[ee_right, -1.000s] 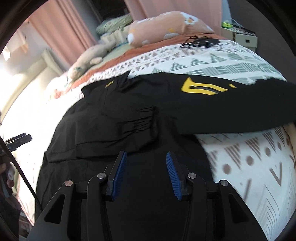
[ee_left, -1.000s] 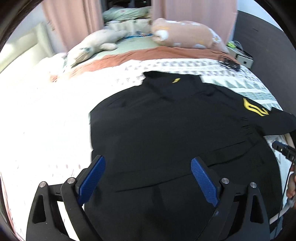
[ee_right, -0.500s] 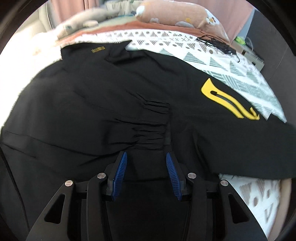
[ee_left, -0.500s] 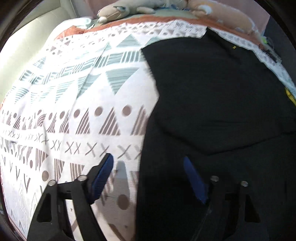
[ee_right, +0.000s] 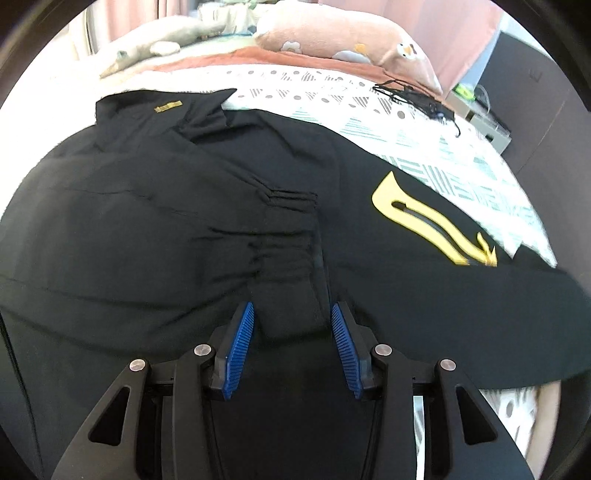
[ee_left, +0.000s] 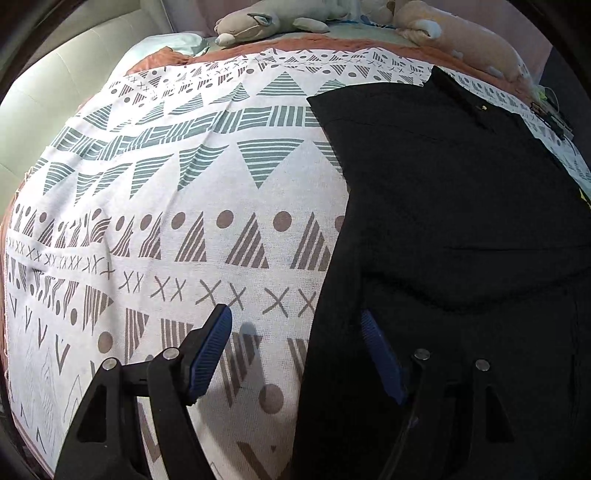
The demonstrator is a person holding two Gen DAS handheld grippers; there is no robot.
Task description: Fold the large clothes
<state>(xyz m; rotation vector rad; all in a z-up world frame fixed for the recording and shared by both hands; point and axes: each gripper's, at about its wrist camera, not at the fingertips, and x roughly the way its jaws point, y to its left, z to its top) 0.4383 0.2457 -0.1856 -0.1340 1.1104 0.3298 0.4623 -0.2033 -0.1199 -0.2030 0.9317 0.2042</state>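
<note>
A large black jacket [ee_right: 155,221] of smooth woven cloth lies spread flat on a bed covered by a white blanket [ee_left: 177,206] printed with grey-green and brown triangles, dots and crosses. In the right wrist view the jacket's collar [ee_right: 162,110], marked with a small gold label, points toward the head of the bed, and 1 sleeve is folded across the body so that its gathered elastic cuff [ee_right: 291,254] lies near the middle. A curved yellow emblem [ee_right: 432,221] shows on the other sleeve, which stretches out to the right. The right gripper [ee_right: 291,325] hangs low over the jacket, its 2 blue ribbed pads [ee_right: 240,343] parted moderately on either side of the folded cuff end, with nothing pinched. The left gripper [ee_left: 295,339] sits over the jacket's left edge, spread wide: 1 pad [ee_left: 210,350] is over the bare blanket and the other over the black cloth, empty between. At the head of the bed lie a grey plush animal [ee_left: 266,22] and a peach-coloured plush pillow [ee_right: 343,37], and a tangle of black cable [ee_right: 417,98] rests on the blanket beside the jacket.
</note>
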